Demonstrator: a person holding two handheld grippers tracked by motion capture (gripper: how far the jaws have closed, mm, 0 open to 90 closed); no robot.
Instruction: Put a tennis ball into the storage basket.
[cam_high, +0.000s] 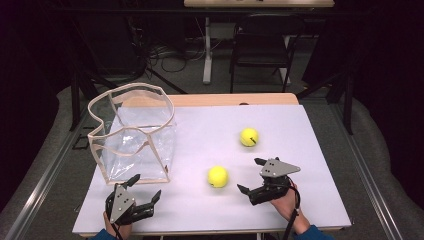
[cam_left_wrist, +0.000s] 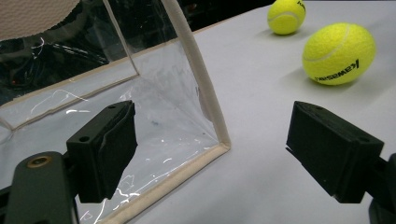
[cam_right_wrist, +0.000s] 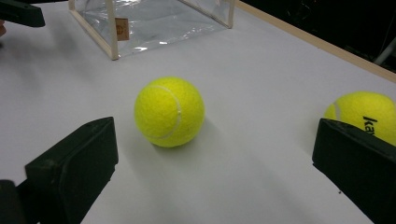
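The right hand-held gripper (cam_high: 251, 175) was held wide apart, the near tennis ball (cam_high: 218, 176) just ahead – a glancing jaw could roll it off across the counter (cam_high: 310, 200). The left hand-held gripper (cam_high: 146, 188) was also spread apart.

Black lettering reading "kawasaki" stands on the nearer tennis ball (cam_left_wrist: 339, 53), seen upside down in my left gripper view. In my right gripper view the far ball (cam_right_wrist: 362, 115) shows the letters "ka" before my jaw covers the rest. A small tan tag (cam_right_wrist: 122, 29) on the clear bag (cam_right_wrist: 154, 21) carries a round mark I cannot read.
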